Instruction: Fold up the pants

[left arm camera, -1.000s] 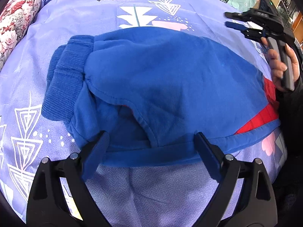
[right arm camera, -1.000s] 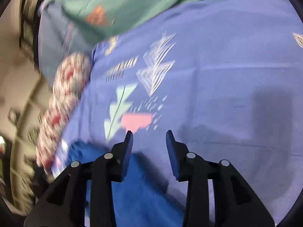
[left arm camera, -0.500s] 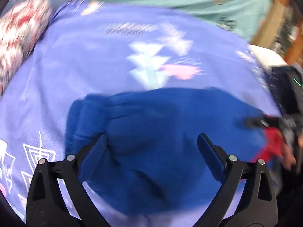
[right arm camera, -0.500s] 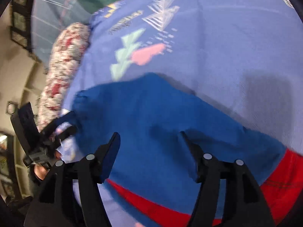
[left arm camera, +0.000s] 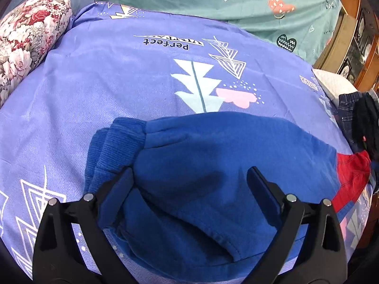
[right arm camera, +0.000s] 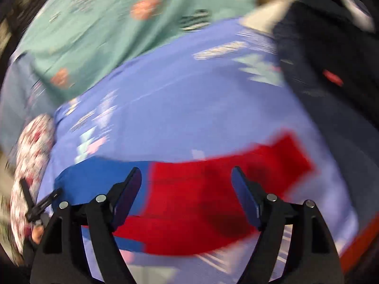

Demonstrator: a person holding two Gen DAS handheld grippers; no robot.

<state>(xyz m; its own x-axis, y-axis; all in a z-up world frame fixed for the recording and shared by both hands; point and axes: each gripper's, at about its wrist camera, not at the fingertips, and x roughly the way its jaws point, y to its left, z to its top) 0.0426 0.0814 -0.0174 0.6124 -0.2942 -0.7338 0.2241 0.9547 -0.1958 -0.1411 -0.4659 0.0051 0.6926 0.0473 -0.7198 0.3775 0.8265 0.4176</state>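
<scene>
Blue pants [left arm camera: 208, 165] with a red top part [left arm camera: 350, 172] lie folded on a purple bedsheet [left arm camera: 118, 75]; their ribbed cuffs [left arm camera: 113, 146] point left. My left gripper [left arm camera: 190, 184] hovers open just over the blue cloth, gripping nothing. In the blurred right wrist view, my right gripper [right arm camera: 186, 184] hangs over the red part [right arm camera: 213, 189] of the pants beside the blue part [right arm camera: 99, 179]; its jaws are opening and hold nothing. The left gripper's tips [right arm camera: 40, 203] show at that view's left edge.
A floral pillow [left arm camera: 26, 40] lies at the left. A teal sheet [left arm camera: 225, 2] covers the far side. Dark clothes [left arm camera: 355, 118] are piled at the right edge beside wooden furniture [left arm camera: 350, 35]. Bare purple sheet stretches beyond the pants.
My right gripper swung fast from the far side of the pants to over their red end, its jaws widening. The left gripper moved forward over the blue cloth.
</scene>
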